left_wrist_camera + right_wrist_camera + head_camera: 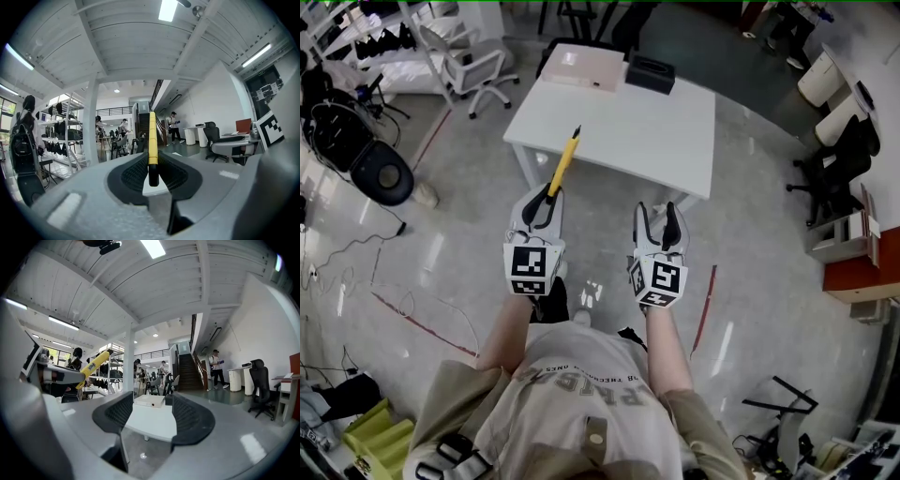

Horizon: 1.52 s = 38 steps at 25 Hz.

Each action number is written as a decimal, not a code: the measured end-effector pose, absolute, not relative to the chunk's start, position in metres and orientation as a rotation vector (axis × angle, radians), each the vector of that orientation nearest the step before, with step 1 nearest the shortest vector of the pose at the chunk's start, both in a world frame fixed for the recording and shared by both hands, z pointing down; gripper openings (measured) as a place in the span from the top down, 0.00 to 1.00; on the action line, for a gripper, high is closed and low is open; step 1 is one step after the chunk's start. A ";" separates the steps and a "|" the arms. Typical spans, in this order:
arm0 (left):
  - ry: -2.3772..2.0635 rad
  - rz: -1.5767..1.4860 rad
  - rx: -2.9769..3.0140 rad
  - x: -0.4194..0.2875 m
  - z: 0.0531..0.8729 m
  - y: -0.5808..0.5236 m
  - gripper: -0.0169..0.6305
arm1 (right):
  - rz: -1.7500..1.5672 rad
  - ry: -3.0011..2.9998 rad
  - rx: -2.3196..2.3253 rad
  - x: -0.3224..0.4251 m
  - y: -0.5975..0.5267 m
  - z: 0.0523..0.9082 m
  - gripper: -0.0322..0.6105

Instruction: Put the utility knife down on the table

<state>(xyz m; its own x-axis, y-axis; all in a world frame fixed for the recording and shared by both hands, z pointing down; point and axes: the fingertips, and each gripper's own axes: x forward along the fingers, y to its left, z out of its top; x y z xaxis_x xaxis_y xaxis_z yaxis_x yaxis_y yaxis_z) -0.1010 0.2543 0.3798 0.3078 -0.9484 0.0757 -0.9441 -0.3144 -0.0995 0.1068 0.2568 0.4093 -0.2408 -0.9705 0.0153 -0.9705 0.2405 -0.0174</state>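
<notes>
My left tongs (546,199) are clamped narrow on the black butt end of the utility knife (564,161). From the head view the yellow handle runs forward out of the jaws, and its dark tip overlaps the near edge of the white table (656,122). It is in the air, not lying on the top. The left gripper view (151,163) shows what the head view cannot. Both ribbed pads press on the knife (152,140), one from each side, and it stands straight along the middle of the picture. That view hides the table almost wholly behind the jaws.

My right tongs (657,208) stand just beside the left, jaws wide, with nothing in them. The right gripper view (152,411) confirms it, since only the table (150,425) shows through the gap. A pale flat box (149,401) lies at the table's far side. At the left of this view the knife (96,364) slants upward, clear of the tabletop.

Only the head view shows the dark box (651,73) beside the pale one (581,67).
</notes>
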 end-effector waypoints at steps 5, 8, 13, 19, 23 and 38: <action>1.800 -0.180 -2.525 -0.108 0.383 0.230 0.86 | 0.029 -2.446 1.953 0.101 0.237 0.416 0.58; 1.785 -0.177 -2.541 -0.112 0.385 0.209 0.86 | 0.040 -2.429 1.973 0.097 0.220 0.419 0.58; 1.763 -0.186 -2.587 -0.116 0.390 0.170 0.86 | 0.053 -2.405 1.994 0.091 0.184 0.422 0.58; 1.724 -0.189 -2.618 -0.122 0.388 0.118 0.86 | 0.056 -2.370 2.034 0.085 0.139 0.420 0.58; 1.689 -0.189 -2.639 -0.126 0.388 0.086 0.86 | 0.059 -2.342 2.069 0.082 0.112 0.418 0.58; 1.540 -0.207 -2.706 -0.136 0.395 -0.015 0.86 | 0.058 -2.249 2.167 0.065 0.029 0.420 0.58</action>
